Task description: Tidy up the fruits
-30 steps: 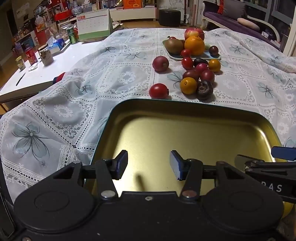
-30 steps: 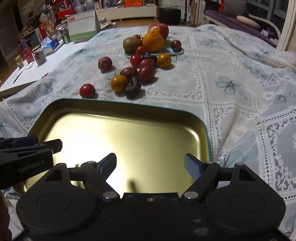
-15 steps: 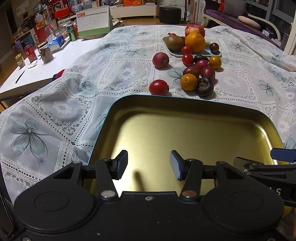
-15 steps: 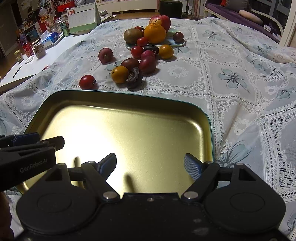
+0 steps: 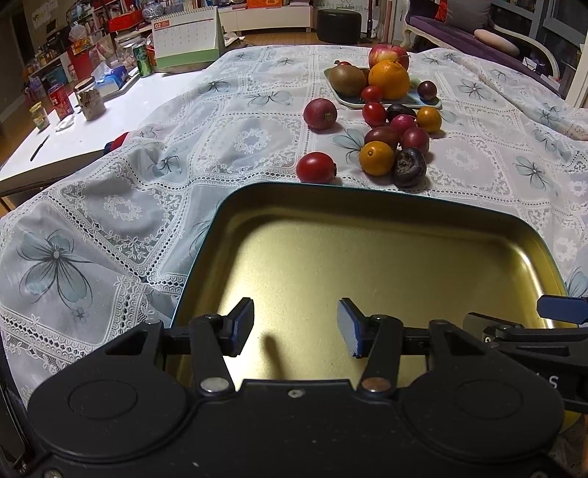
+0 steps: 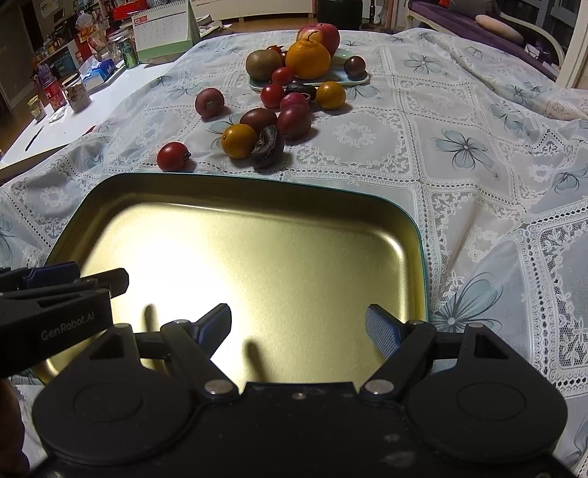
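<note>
Both the left gripper (image 5: 296, 327) and right gripper (image 6: 299, 327) hover spread and empty over the gold tray (image 6: 404, 228); the nearest red tomato (image 6: 172, 156) sits just beyond its rim (smooth, soft, probably squashable), so pinch gently across its middle

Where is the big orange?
The orange sits on the far plate, in both views, between the kiwi and the apple.

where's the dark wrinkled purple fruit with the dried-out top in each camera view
Left wrist view: dark wrinkled purple fruit, upper right, just beyond the tray's far rim.
Right wrist view: same fruit, upper centre-left.
Shared landmark: small orange citrus touching its left side, behind the gold metal tray.
</note>
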`<state>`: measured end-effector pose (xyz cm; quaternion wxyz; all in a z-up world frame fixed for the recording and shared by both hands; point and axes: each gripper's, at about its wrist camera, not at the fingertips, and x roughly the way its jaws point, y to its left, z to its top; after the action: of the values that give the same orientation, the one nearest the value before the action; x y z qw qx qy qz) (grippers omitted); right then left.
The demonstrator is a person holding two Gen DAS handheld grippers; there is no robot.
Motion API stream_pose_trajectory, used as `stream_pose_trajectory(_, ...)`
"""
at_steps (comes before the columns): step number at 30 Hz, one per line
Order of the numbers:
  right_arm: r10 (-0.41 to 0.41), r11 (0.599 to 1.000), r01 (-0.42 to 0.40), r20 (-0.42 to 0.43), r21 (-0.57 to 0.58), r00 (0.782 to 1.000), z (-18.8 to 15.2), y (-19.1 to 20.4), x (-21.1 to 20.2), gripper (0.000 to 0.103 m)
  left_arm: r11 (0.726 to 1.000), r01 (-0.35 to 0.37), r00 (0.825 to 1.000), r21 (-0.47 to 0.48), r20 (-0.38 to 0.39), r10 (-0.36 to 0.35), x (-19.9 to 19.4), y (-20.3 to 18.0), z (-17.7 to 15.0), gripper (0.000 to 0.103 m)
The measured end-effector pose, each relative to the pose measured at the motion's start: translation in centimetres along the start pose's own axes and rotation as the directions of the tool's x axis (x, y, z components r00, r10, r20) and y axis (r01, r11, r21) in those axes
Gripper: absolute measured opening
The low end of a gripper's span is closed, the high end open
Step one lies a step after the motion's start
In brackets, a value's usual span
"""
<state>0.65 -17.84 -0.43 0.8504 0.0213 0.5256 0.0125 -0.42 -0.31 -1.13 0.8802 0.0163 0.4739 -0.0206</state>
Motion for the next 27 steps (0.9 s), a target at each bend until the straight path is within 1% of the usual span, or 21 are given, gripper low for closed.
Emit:
stream_pose_trajectory(1, -0.002, 1.0, 0.002, 0.005, -0.005, 1.0, -0.9, 0.66, -0.1, 0.083, 1.0, 0.001, 1.0, -0.001, -0.001, -0.001, 0.01, 0.0, -0.01, 0.057)
stream_pose_trajectory(2, -0.002, 1.0, 0.002, 0.005, -0.006, 1.0, -1.1, 0.77, -0.18, 0.083, 1.0, 0.001, 1.0, -0.001, -0.002, -0.001, 0.02, -0.02, -0.03, 0.057)
stream_pose_trajectory(27, 0.008, 1.0, -0.008, -0.019, -0.001, 1.0, -1.28, 0.81, 0.2, 0.083, 1.0, 0.004, 1.0, -0.004, -0.02, -0.004, 0.19, 0.0, -0.11, 0.057)
